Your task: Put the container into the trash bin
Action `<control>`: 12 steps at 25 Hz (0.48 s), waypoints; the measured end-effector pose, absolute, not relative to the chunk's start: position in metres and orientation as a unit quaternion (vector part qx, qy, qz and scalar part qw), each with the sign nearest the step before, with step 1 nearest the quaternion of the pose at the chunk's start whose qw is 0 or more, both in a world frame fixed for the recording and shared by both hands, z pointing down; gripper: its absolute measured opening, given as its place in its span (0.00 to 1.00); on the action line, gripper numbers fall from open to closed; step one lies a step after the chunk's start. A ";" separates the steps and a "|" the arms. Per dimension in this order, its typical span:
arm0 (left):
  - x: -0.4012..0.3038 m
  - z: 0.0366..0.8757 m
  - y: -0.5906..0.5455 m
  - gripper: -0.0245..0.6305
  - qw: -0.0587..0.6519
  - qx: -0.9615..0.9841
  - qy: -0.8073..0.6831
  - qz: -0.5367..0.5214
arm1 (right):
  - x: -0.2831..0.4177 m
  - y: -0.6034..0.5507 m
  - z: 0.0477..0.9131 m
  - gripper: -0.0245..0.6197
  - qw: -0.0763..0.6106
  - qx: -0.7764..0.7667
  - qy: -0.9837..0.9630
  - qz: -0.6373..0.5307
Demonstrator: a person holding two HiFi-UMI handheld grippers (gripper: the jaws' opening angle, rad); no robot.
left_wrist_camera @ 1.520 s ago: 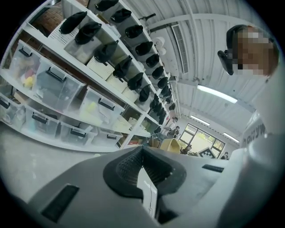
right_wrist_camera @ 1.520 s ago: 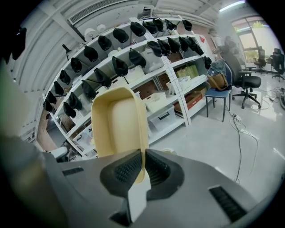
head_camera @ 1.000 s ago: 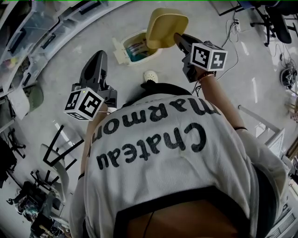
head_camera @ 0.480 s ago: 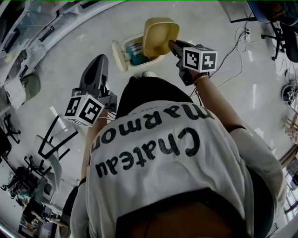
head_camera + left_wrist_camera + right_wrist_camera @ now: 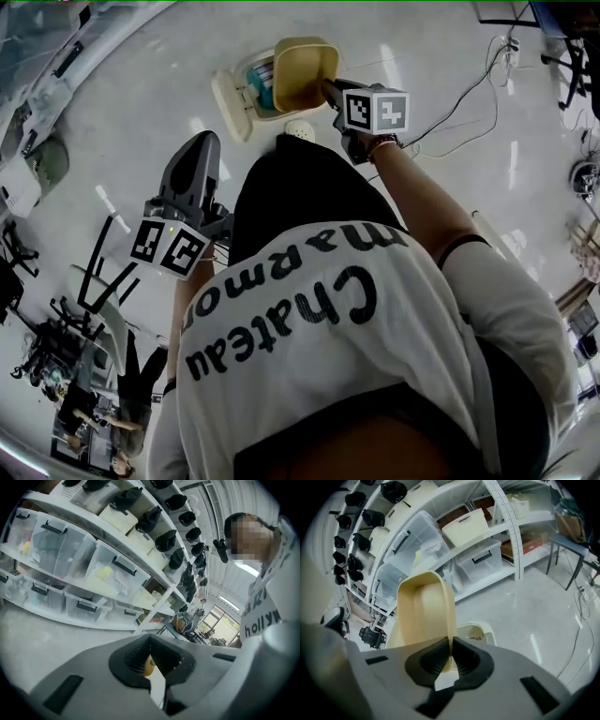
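Observation:
A yellow plastic container [image 5: 302, 70] hangs by its rim from my right gripper [image 5: 325, 86], which is shut on it. The container overlaps the opening of the cream trash bin [image 5: 246, 86], whose lid [image 5: 225, 105] stands open on the floor. In the right gripper view the pads [image 5: 440, 654] pinch the container [image 5: 424, 611] wall, with the bin [image 5: 477, 632] just beyond. My left gripper [image 5: 202, 142] hangs at the left, away from the bin. Its jaws are together [image 5: 151, 660] with nothing held, pointing at the shelves.
Shelves with clear storage boxes [image 5: 70, 555] line the wall. A white shoe [image 5: 298, 128] stands beside the bin. Cables [image 5: 469, 84] trail on the floor at the right. A black frame [image 5: 103, 281] stands at the left. The person's face and shirt fill the left gripper view's right side.
Both grippers have come down. The right one has carried the container from beside the bin to over its opening. The left gripper has sunk a little.

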State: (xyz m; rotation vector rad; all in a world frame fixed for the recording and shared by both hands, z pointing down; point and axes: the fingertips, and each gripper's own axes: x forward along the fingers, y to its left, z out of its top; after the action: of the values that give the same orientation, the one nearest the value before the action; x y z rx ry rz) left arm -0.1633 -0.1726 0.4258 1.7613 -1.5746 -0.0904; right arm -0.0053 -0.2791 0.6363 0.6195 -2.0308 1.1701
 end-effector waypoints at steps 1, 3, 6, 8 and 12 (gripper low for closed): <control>-0.160 0.433 -0.173 0.07 0.384 0.693 -0.610 -0.028 | -0.005 -0.278 0.648 0.10 0.356 0.246 -0.777 0.458; -0.153 0.445 -0.172 0.07 0.394 0.697 -0.599 -0.016 | -0.005 -0.272 0.669 0.10 0.367 0.253 -0.763 0.467; -0.153 0.460 -0.168 0.07 0.413 0.692 -0.593 -0.008 | -0.010 -0.262 0.696 0.10 0.387 0.255 -0.753 0.468; -0.163 0.472 -0.163 0.07 0.427 0.674 -0.603 -0.014 | -0.015 -0.262 0.714 0.10 0.399 0.259 -0.749 0.461; -0.183 0.491 -0.141 0.07 0.454 0.631 -0.628 -0.028 | -0.021 -0.259 0.749 0.10 0.420 0.271 -0.741 0.448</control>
State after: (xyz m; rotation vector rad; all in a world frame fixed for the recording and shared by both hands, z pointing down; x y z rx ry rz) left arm -0.1829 -0.1413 0.4908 1.5583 -1.5495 -0.0702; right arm -0.0213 -0.2587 0.7492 0.6799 -1.8571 1.1226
